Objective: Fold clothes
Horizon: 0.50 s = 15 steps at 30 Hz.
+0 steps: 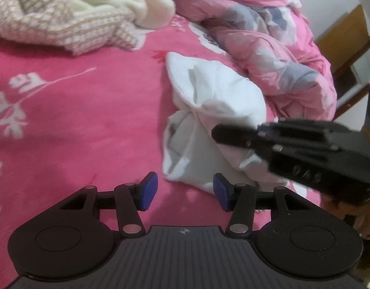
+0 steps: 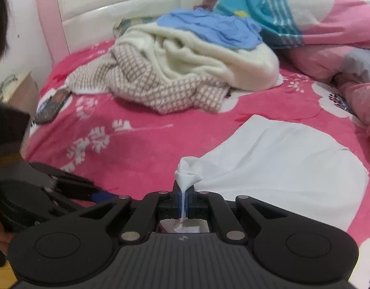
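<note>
White garment (image 2: 281, 163): on the bed (image 2: 136, 149), part-spread and rumpled; I judge folding barely begun. My right gripper (image 2: 184, 198) pinches its corner. My left gripper (image 1: 183, 191): half-wide, holding nothing, beside it. Pile (image 2: 175, 72) near the headboard: unfolded, still to do.

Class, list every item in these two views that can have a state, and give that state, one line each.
left hand-held gripper: open, holding nothing
right hand-held gripper: shut on a pinch of the white garment
white garment: crumpled on the bed, not yet folded
checked and cream garment: heaped, unfolded
blue garment: rumpled on top of the heap
pink quilt: bunched up
</note>
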Motion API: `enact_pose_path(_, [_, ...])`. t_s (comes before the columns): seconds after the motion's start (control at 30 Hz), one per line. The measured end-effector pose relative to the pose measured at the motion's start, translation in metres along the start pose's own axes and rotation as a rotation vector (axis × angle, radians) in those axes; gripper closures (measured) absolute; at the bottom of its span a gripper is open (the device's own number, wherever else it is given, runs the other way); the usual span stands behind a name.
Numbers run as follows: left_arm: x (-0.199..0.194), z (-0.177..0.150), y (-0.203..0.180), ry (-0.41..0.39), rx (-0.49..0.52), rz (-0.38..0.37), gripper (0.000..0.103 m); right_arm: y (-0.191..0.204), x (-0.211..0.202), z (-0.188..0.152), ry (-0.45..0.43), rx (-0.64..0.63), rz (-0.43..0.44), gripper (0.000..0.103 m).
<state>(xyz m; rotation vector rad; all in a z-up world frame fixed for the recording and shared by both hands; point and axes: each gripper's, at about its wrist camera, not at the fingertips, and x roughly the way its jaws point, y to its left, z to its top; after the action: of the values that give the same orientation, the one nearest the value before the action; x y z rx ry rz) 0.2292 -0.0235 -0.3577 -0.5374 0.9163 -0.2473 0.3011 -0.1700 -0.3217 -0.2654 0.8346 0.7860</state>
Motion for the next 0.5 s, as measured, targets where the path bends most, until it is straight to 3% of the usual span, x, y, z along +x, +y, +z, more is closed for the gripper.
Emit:
enact_pose_path(0.17, [-0.015, 0.001, 0.016, -0.001, -0.031, 0.043, 0.052, -0.007, 0.025, -0.015, 0.032, 0.118, 0.065, 0.094])
enact_pose_path(0.23, [-0.022, 0.002, 0.021, -0.004, -0.044, 0.059, 0.052, -0.018, 0.033, -0.022, 0.055, 0.241, 0.151, 0.067])
enact_pose_path(0.3, [-0.032, 0.003, 0.026, -0.012, -0.058, 0.077, 0.052, -0.028, 0.020, -0.027, 0.024, 0.329, 0.186, 0.057])
enact_pose_path(0.43, [-0.047, 0.010, 0.032, -0.050, -0.093, 0.080, 0.052, -0.046, -0.010, -0.038, -0.055, 0.488, 0.245, 0.056])
enact_pose_path(0.5, [-0.050, 0.016, 0.029, -0.070, -0.092, 0.058, 0.052, -0.056, -0.036, -0.046, -0.102, 0.540, 0.203, 0.056])
